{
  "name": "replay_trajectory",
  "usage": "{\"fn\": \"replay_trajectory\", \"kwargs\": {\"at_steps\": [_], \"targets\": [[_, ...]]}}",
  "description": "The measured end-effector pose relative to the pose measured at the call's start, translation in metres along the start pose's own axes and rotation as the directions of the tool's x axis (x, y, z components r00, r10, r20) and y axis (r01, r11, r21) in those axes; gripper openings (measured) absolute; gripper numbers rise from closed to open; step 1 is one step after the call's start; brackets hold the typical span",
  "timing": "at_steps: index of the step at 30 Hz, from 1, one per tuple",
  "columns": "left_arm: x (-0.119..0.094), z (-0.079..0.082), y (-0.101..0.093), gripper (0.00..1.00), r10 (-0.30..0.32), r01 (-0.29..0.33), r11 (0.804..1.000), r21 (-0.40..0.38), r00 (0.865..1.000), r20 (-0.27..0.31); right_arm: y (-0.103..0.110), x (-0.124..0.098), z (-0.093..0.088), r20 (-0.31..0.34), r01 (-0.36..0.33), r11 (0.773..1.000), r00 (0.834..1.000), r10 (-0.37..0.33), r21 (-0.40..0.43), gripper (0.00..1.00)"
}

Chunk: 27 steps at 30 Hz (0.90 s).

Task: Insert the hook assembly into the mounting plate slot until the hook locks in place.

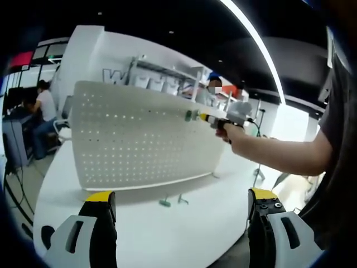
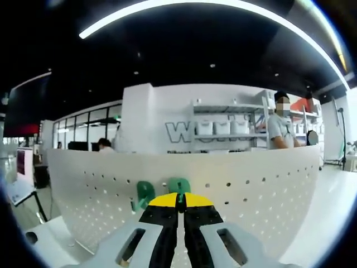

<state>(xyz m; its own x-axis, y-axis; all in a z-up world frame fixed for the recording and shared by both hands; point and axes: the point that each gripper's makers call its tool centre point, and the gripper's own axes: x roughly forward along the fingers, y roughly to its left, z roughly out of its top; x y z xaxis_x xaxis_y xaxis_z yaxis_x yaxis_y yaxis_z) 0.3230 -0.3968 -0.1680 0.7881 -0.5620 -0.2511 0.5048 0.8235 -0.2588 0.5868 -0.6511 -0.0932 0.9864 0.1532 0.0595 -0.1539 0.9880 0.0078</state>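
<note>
Firstly, writing: a large "W" on the back wall (image 2: pixel 179 132); the rest is unreadable.
Left claw (image 1: pixel 181 215): jaws spread wide, holding nothing.
Worktop (image 1: pixel 167 234): two loose green hooks (image 1: pixel 172 200) lie before the pegboard.
Pegboard (image 1: pixel 139 139): stands upright on the worktop.
Right claw (image 2: pixel 179 196): jaws pressed together at a green hook (image 2: pixel 179 186) against the pegboard; whether it pinches it, cannot tell.
Neighbour: another green hook (image 2: pixel 144 194) just beside.

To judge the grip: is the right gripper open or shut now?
Shut. In the right gripper view the right gripper has its yellow-tipped jaws pressed together on a green hook at the white pegboard.
</note>
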Motion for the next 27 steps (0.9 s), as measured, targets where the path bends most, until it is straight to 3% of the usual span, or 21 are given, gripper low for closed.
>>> {"fn": "replay_trajectory", "kwargs": {"at_steps": [12, 17, 27], "targets": [[-0.002, 0.000, 0.004, 1.00, 0.011, -0.011, 1.000, -0.004, 1.000, 0.008, -0.005, 0.000, -0.009, 0.002, 0.026, 0.999, 1.000, -0.027, 0.042, 0.00], [-0.002, -0.003, 0.005, 1.00, 0.014, -0.014, 1.000, -0.009, 1.000, 0.005, -0.005, -0.001, 0.003, 0.034, 0.030, 0.999, 0.999, -0.031, 0.028, 0.00], [0.001, -0.001, 0.005, 1.00, 0.008, -0.008, 1.000, -0.007, 1.000, 0.007, -0.008, 0.006, -0.007, -0.008, 0.039, 0.999, 0.999, -0.039, 0.015, 0.00]]}}
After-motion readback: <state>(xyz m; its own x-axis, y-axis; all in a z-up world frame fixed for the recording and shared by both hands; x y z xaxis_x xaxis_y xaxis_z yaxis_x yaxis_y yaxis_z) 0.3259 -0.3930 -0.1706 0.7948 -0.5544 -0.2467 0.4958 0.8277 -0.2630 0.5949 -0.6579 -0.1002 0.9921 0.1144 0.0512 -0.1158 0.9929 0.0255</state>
